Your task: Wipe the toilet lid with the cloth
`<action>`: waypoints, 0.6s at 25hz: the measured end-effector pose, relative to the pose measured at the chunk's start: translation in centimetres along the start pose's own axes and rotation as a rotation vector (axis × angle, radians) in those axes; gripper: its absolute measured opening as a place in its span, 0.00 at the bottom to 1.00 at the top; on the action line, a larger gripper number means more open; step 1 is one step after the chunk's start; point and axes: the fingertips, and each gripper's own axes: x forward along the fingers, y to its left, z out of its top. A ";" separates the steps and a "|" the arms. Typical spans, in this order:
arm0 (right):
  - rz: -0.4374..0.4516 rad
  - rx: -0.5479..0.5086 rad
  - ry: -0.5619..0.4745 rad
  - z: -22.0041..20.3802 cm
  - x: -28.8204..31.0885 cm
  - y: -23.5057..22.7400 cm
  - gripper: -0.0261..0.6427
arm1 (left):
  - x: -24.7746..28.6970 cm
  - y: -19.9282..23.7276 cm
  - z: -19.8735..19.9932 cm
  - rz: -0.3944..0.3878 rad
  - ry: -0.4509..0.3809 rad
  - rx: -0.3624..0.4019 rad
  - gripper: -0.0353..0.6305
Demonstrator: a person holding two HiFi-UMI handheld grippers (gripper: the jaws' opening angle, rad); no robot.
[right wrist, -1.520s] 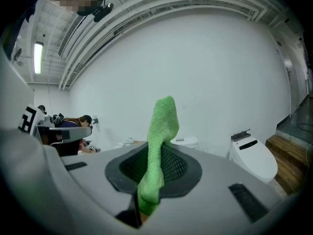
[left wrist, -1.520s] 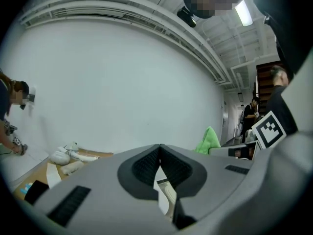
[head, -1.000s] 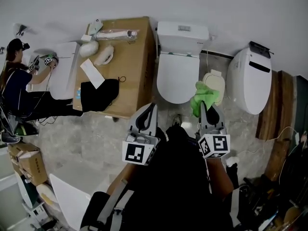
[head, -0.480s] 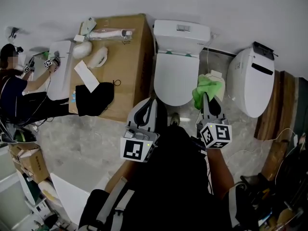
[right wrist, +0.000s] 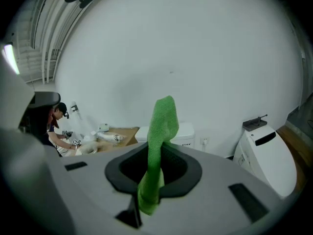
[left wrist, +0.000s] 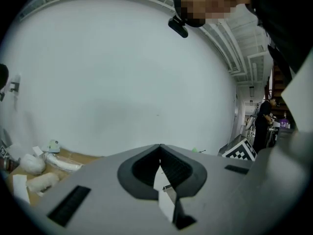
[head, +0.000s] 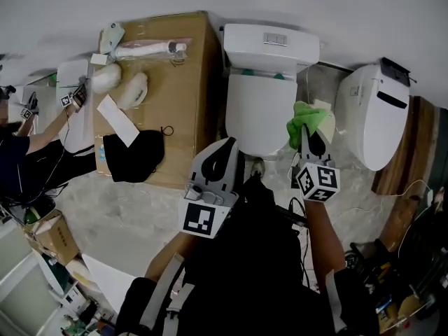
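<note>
Head view showed the right gripper (head: 306, 140) pinching the green cloth (head: 303, 116) in the air beside the white toilet lid (head: 260, 107). The left gripper (head: 225, 152) was pressed together, empty. Wiping looked not yet started; the whole lid was left.

Bright, even indoor light, soft shadows; gripper views (fisheye) dark-cornered, blurred nearby.

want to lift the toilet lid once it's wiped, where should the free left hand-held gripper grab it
Grip the toilet lid by its rounded front lip, coming from the person's side. It lies flat and shut, hinged at the tank end, so likely only that edge lifts. The left hand-held gripper must open first.
</note>
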 end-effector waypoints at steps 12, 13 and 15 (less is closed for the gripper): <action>-0.084 0.019 0.161 -8.4 14.8 -5.0 0.13 | 8.3 7.5 -6.1 0.026 0.038 -0.078 0.07; -0.093 0.024 0.174 -9.2 15.7 -5.5 0.13 | 8.8 8.1 -6.9 0.033 0.043 -0.083 0.07; -0.112 0.039 0.205 -11.2 17.5 -6.5 0.13 | 9.8 9.1 -8.5 0.047 0.056 -0.085 0.07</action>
